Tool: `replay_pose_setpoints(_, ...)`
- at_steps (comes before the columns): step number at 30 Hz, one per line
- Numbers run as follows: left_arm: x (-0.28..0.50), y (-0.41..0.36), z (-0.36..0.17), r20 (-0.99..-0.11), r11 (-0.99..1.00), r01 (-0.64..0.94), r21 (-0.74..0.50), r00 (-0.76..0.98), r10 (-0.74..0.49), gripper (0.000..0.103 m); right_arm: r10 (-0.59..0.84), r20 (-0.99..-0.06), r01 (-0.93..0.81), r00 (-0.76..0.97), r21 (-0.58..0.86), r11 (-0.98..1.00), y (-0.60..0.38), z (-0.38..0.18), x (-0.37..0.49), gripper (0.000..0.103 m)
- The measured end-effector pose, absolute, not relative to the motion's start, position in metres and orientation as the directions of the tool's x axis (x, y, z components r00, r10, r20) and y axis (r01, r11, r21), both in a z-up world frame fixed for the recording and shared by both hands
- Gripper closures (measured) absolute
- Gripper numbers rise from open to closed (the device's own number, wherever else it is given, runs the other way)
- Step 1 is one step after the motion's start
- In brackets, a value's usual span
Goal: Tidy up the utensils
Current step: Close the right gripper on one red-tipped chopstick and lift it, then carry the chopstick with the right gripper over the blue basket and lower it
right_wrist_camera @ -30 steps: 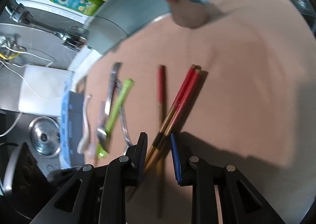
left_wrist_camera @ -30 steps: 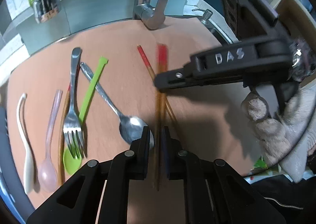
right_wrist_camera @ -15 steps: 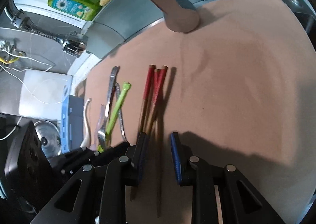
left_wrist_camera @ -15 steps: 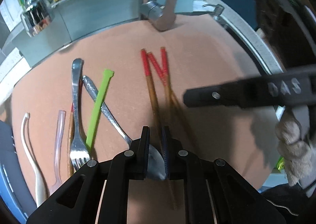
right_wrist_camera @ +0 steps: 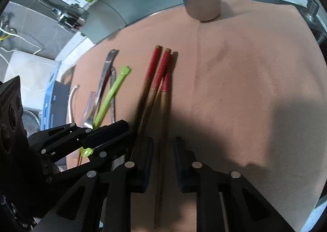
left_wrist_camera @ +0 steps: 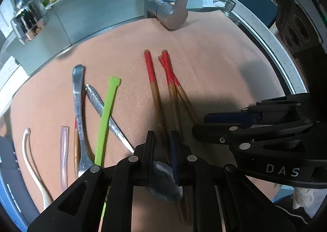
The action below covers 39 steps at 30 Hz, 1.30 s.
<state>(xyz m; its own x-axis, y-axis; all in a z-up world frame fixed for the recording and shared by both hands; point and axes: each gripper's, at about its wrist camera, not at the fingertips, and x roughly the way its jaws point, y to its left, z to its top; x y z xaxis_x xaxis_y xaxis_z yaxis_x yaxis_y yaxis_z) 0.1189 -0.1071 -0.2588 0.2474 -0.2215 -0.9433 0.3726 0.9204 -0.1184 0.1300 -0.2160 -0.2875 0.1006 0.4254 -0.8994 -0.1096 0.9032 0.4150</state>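
Both straddle a chopstick point(left_wrist_camera: 154, 93) ungripped (left tongs point(left_wrist_camera: 161, 137) just opening, right tongs point(right_wrist_camera: 164, 143) just closing).

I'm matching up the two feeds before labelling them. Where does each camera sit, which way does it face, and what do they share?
Left wrist: on the left gripper, looking steeply down at the chopsticks and metal spoon; the right gripper enters from the right.
Right wrist: on the right gripper, looking down along the chopsticks; the left gripper shows at left.
Shared: chopsticks, green spoon, faucet, orange mat.
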Motion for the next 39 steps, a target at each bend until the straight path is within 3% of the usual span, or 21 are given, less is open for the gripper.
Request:
replay_pose_setpoints(10, 0.116, -0.089, -0.258, -0.945, 0.908, 0.406, -0.102, 0.245, -0.216, 0.089, 0.399, -0.911, -0.115, 0.1, 0.388, 0.914, -0.226, -0.287, 0.13, 0.095)
replay_pose_setpoints(22, 0.137, -0.075, -0.261, -0.928, 0.921, 0.32, -0.223, 0.221, -0.301, 0.093, 0.322, -0.939, -0.139, 0.121, 0.305, 0.942, -0.223, -0.285, 0.131, 0.097)
replay_pose_setpoints(39, 0.127, -0.09, -0.241, -0.897, 0.911, 0.322, -0.259, 0.27, -0.35, 0.097, 0.307, -0.923, -0.092, 0.231, 0.294, 0.951, -0.255, -0.261, 0.114, 0.097)
